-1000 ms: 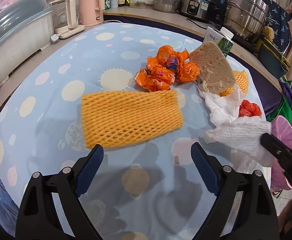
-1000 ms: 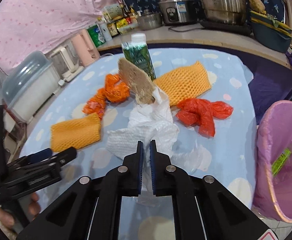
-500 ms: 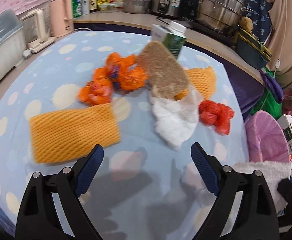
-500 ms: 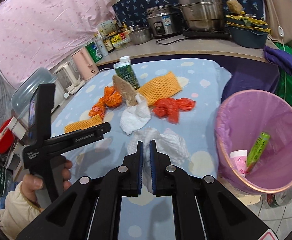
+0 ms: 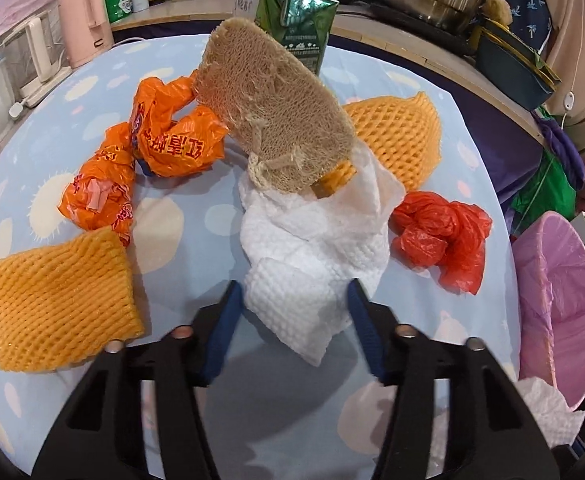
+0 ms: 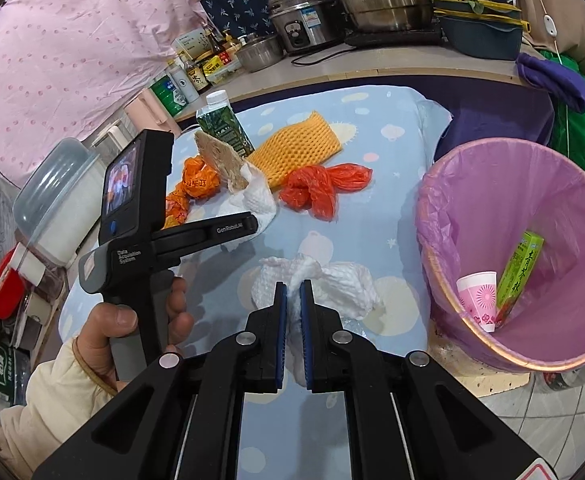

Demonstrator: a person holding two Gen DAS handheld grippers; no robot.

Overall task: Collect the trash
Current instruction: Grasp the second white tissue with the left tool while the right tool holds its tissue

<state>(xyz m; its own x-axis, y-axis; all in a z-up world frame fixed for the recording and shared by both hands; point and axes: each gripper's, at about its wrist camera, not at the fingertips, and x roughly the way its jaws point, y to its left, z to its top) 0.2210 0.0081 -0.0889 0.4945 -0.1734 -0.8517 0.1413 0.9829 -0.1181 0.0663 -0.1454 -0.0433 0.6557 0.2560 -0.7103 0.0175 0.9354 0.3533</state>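
My left gripper [image 5: 296, 300] is open, its blue pads on either side of a crumpled white paper towel [image 5: 316, 248] on the table. A brown loofah pad [image 5: 272, 108] leans over that towel. My right gripper [image 6: 292, 300] is shut on another white paper towel [image 6: 332, 280] and holds it up beside the pink-lined bin [image 6: 524, 248]; that towel also shows in the left wrist view [image 5: 544, 412]. The left gripper shows in the right wrist view [image 6: 248, 222].
On the blue spotted tablecloth [image 5: 172, 216] lie orange wrappers [image 5: 148, 152], two orange foam nets [image 5: 56, 300] [image 5: 396, 136], a red plastic bag [image 5: 444, 240] and a green carton [image 5: 296, 20]. The bin holds a paper cup [image 6: 478, 300] and a green box [image 6: 518, 268].
My left gripper has moved forward and right, and now straddles the white towel. My right gripper has carried its towel back off the pile toward the bin.
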